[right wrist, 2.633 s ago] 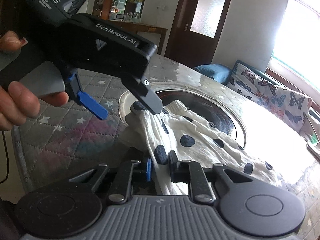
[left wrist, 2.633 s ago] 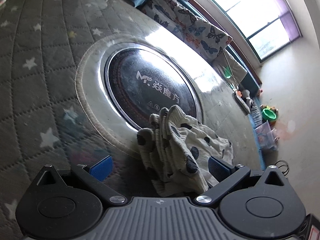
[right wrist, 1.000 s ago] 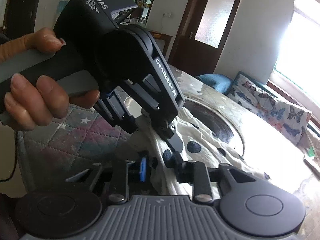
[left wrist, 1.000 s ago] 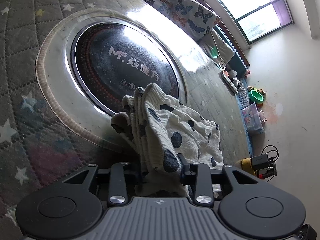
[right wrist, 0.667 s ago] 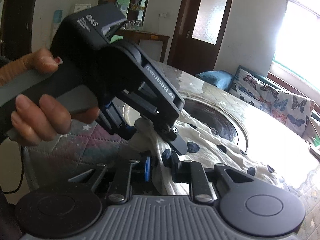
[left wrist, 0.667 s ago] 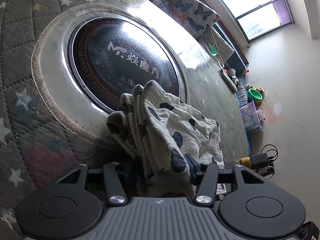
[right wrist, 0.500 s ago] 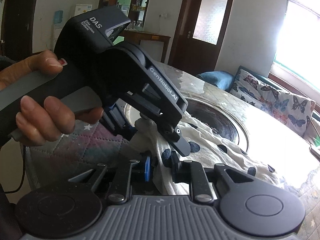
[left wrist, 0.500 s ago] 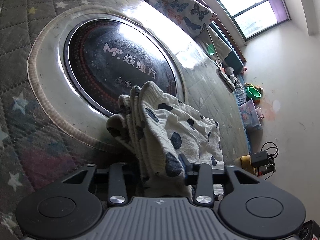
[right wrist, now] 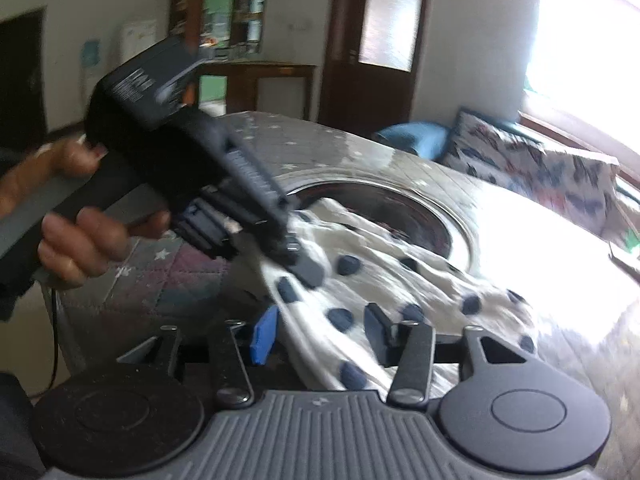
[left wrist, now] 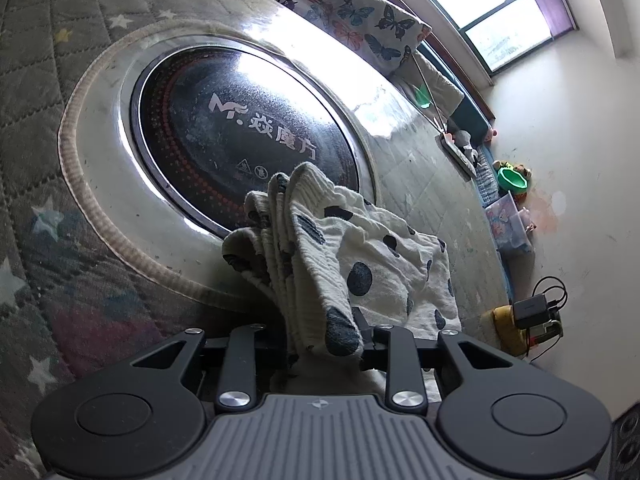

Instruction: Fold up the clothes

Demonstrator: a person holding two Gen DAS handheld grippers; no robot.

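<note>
A white garment with dark polka dots (left wrist: 360, 248) lies bunched on the round table, partly over the black cooktop (left wrist: 240, 132). My left gripper (left wrist: 320, 340) is shut on the gathered folds of its near edge. In the right wrist view the garment (right wrist: 384, 280) stretches away across the table, and my left gripper (right wrist: 296, 256) shows pinching its far corner. My right gripper (right wrist: 320, 332) is open, its jaws spread to either side of the cloth.
The table has a quilted star-pattern cover (left wrist: 48, 128) and a shiny steel ring around the cooktop. A butterfly-print cushion (left wrist: 352, 12) lies behind it. Toys, a green bowl (left wrist: 512, 178) and a charger with cables (left wrist: 536, 312) are on the floor at right.
My right gripper has opened and let go of the garment. The left gripper stays shut on the folds and has shifted a little; the right wrist view is blurred by motion.
</note>
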